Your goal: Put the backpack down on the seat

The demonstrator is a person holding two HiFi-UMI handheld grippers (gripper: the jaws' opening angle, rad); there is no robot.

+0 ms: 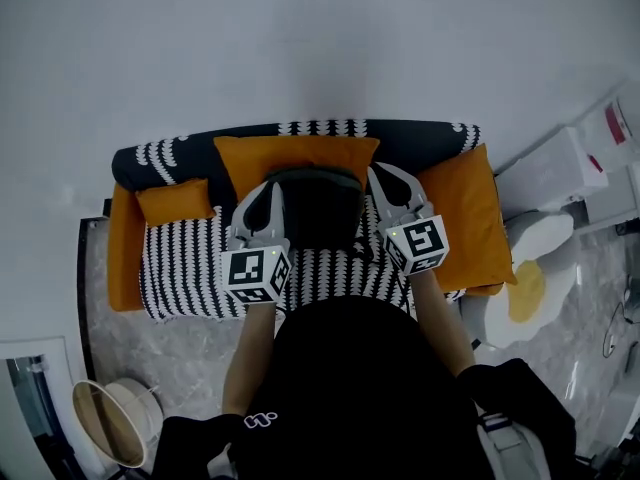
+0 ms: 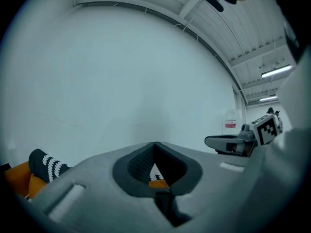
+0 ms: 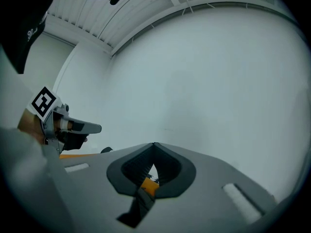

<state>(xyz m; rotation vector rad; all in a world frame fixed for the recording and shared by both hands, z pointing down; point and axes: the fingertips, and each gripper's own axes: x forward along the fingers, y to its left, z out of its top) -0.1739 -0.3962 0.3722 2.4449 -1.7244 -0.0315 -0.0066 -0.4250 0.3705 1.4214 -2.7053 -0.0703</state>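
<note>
Holding: my left claw [image 2: 155, 150] and my right claw [image 3: 154, 150] are both pressed together. Each pinches a dark strap [image 2: 167, 210] that hangs down from between its jaws, and I take these for straps of the backpack [image 1: 313, 208].
Backpack place: it hangs between my two claws over the middle of the seat [image 1: 190, 268], in front of the big orange cushion [image 1: 295, 156] at the sofa's back edge. From above I cannot tell whether its bottom touches the striped cover.
Seat: a small orange cushion [image 1: 175, 202] lies towards the left edge and a side cushion [image 1: 468, 208] leans at the right edge. I judge the middle strip is where the backpack fits.
Step in hand: I judge this is the carry over the seat, with the lowering not yet done.
Doing it well: keep both claws level with each other so the backpack does not tip. Lower it straight onto the middle and let its base settle against the big orange cushion, and only then spread the jaws.
Risk: releasing one side first could swing it towards the front edge.
</note>
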